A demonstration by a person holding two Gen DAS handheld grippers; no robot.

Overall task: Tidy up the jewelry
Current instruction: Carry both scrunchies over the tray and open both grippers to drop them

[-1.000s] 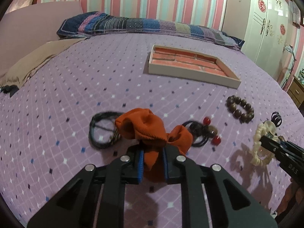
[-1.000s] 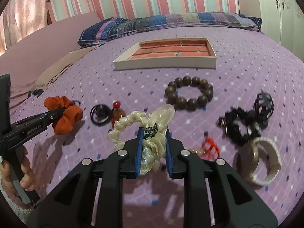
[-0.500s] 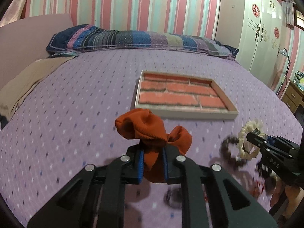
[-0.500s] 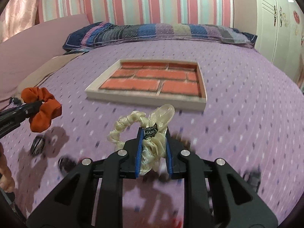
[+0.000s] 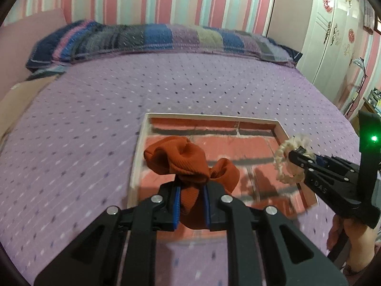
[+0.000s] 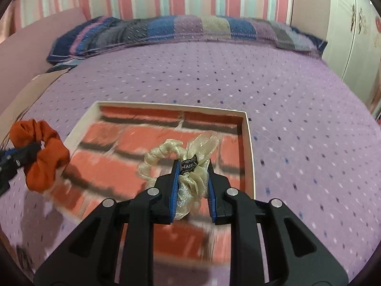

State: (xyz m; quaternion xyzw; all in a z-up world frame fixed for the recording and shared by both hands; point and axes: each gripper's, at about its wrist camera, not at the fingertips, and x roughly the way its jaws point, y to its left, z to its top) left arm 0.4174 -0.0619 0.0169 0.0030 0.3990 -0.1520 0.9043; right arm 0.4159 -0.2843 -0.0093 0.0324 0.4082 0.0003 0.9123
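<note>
Two scrunchies: one orange scrunchie (image 5: 183,160), one cream scrunchie (image 6: 181,164). In the left wrist view orange at 6 o'clock, cream at 3 o'clock; in the right wrist view cream at 6 o'clock, orange at 9 o'clock. One tray (image 6: 248,143) with brick-pattern floor, near centre. Two grippers: left gripper (image 5: 190,205), right gripper (image 6: 192,186), each with two blue-padded fingers. One bed cover (image 6: 214,76), purple, dotted. One striped pillow (image 6: 181,29) at 12 o'clock. One white wardrobe (image 5: 333,35) at 2 o'clock.
</note>
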